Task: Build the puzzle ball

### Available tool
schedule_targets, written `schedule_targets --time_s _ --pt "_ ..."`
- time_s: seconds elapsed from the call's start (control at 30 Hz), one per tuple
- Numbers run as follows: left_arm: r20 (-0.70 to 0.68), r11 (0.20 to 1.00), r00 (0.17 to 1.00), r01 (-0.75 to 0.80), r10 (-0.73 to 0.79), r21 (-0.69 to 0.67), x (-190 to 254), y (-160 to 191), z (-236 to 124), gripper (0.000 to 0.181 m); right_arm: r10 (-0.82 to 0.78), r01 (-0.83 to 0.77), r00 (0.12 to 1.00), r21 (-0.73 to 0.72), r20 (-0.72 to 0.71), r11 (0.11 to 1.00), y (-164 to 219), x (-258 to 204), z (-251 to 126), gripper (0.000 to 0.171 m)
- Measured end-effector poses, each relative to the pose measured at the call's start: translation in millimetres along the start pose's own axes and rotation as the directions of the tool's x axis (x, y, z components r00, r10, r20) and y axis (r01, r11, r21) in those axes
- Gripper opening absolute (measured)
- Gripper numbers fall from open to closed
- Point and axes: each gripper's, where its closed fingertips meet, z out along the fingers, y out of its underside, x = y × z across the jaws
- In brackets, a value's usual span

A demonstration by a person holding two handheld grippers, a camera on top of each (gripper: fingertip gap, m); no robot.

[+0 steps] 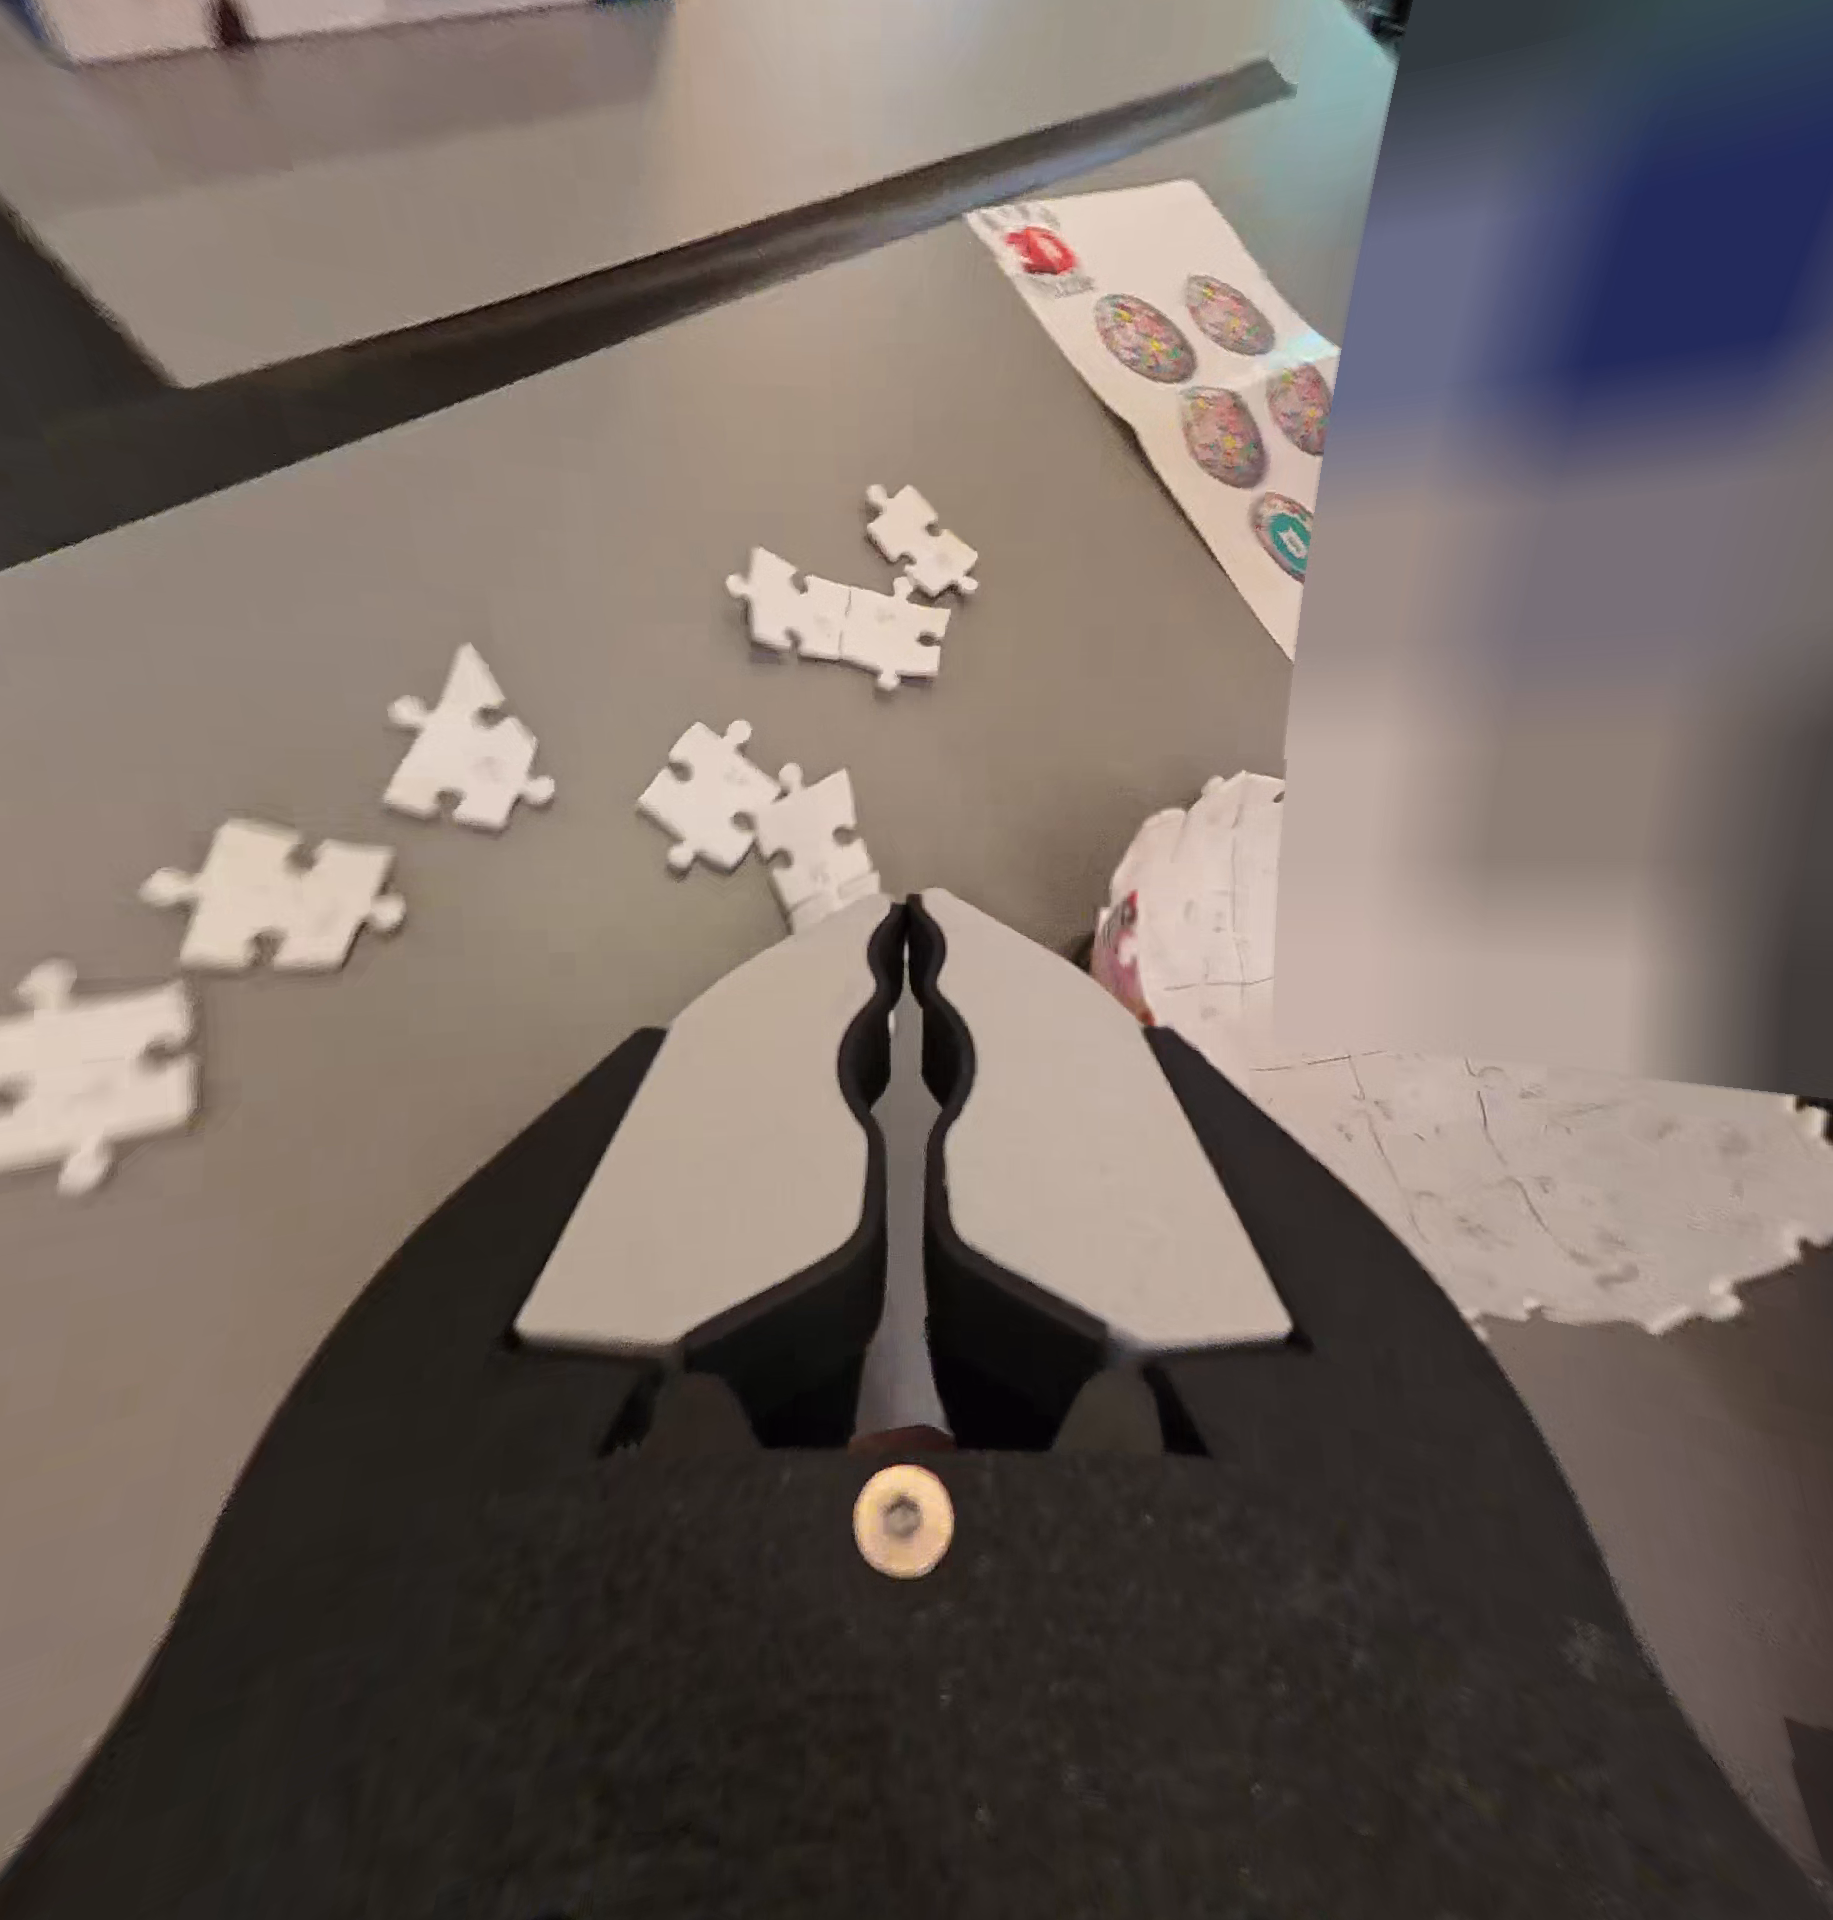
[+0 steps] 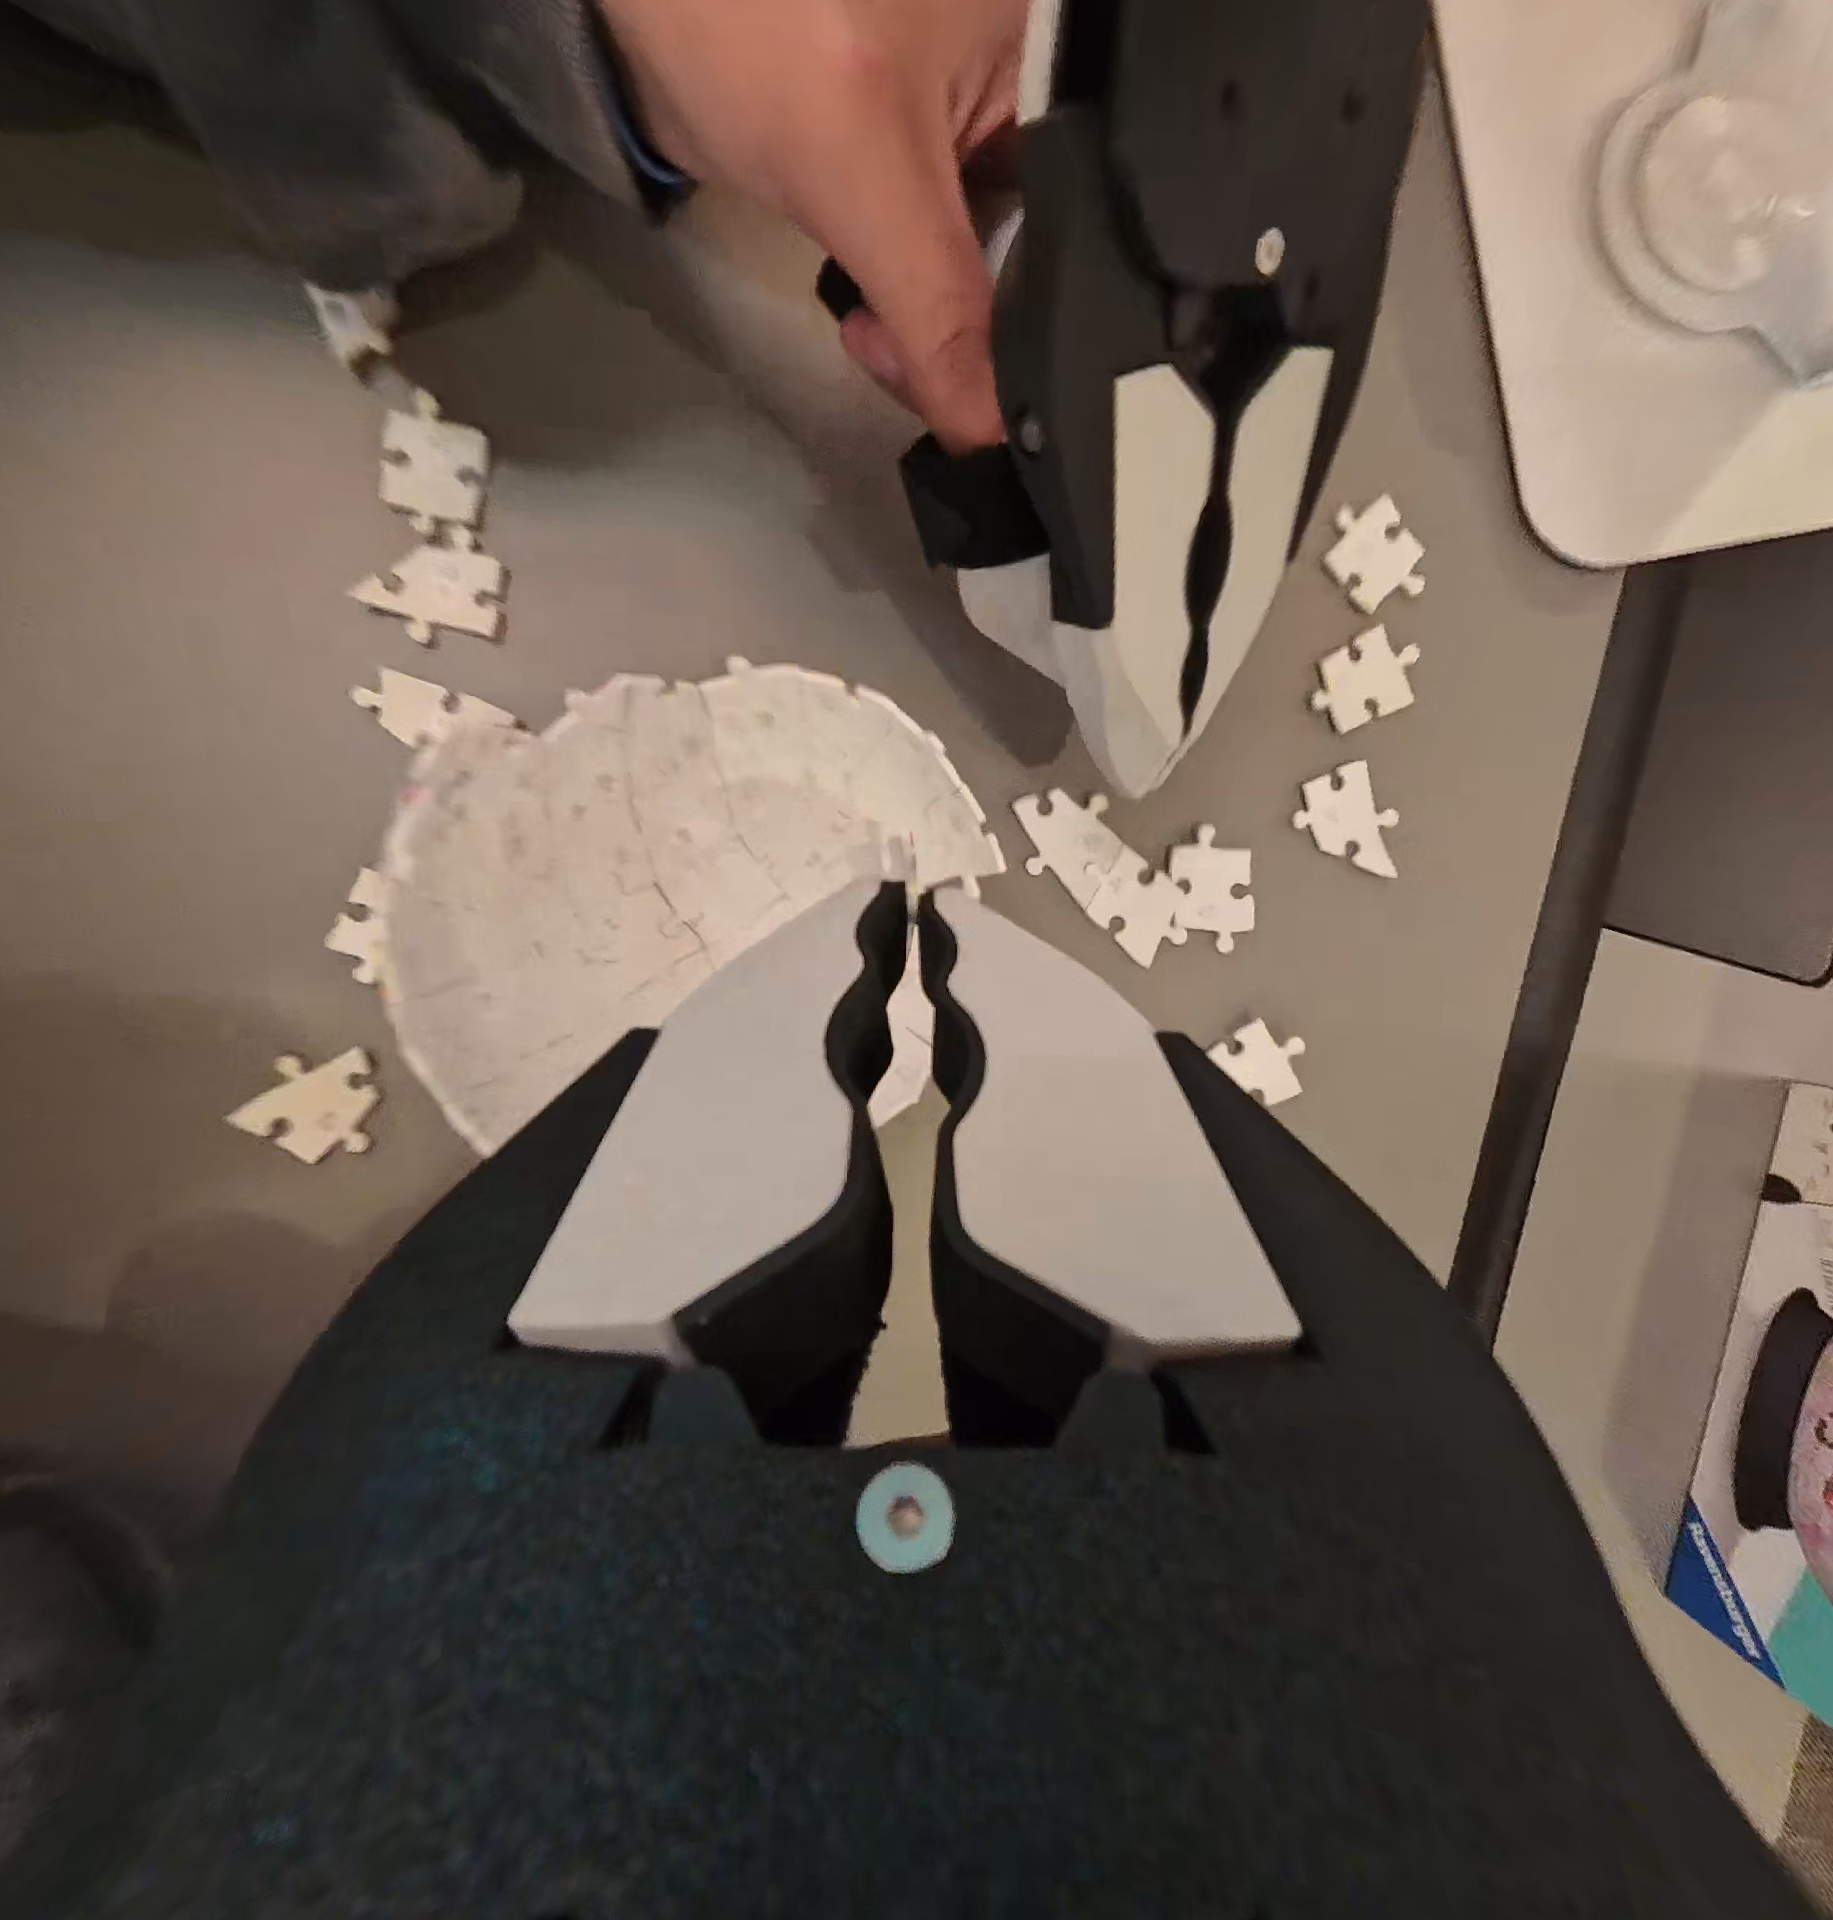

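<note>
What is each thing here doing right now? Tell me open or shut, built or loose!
left gripper: shut, empty, tip near the table.
right gripper: shut on the half-built ball's edge.
half-built ball: curved shell, partly joined, white inside facing up.
loose pieces: scattered flat, white side up, a few joined in pairs.
puzzle box: lying by the table edge.

Grey table [image 2: 164, 416], printed leaflet [image 1: 1151, 312] (far edge), white tray [image 2: 1577, 416], dark mat [image 2: 1743, 779].

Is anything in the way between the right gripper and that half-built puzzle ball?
Nothing visible. The right gripper is already at the rim of the half-built puzzle ball, its fingers closed on the edge, with no loose piece between them.
</note>
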Motion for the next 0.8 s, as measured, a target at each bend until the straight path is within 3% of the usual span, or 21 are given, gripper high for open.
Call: schedule_targets --time_s 0.1,0.2,0.53,0.8 --pt "-0.11 0.999 0.993 -0.053 0.052 -0.003 3.0 -2.5 18.4 0.0 0.018 -0.018 1.0 0.0 0.006 1.0 8.8 2.0 12.6 0.002" --pt "-0.121 0.996 0.989 -0.084 0.08 -0.029 0.2 1.6 25.9 0.0 0.013 -0.012 1.0 0.051 -0.011 0.999 8.6 3.5 15.8 0.002" --pt "-0.177 0.961 0.969 -0.202 0.17 -0.187 6.1 13.2 48.5 0.0 -0.011 0.008 0.999 -0.065 -0.044 0.998 27.9 14.7 30.0 0.002" --pt "-0.208 0.948 0.966 -0.205 0.155 -0.243 7.5 25.1 56.0 0.0 -0.055 0.053 0.996 -0.038 -0.069 0.998 24.8 11.4 39.2 0.002"
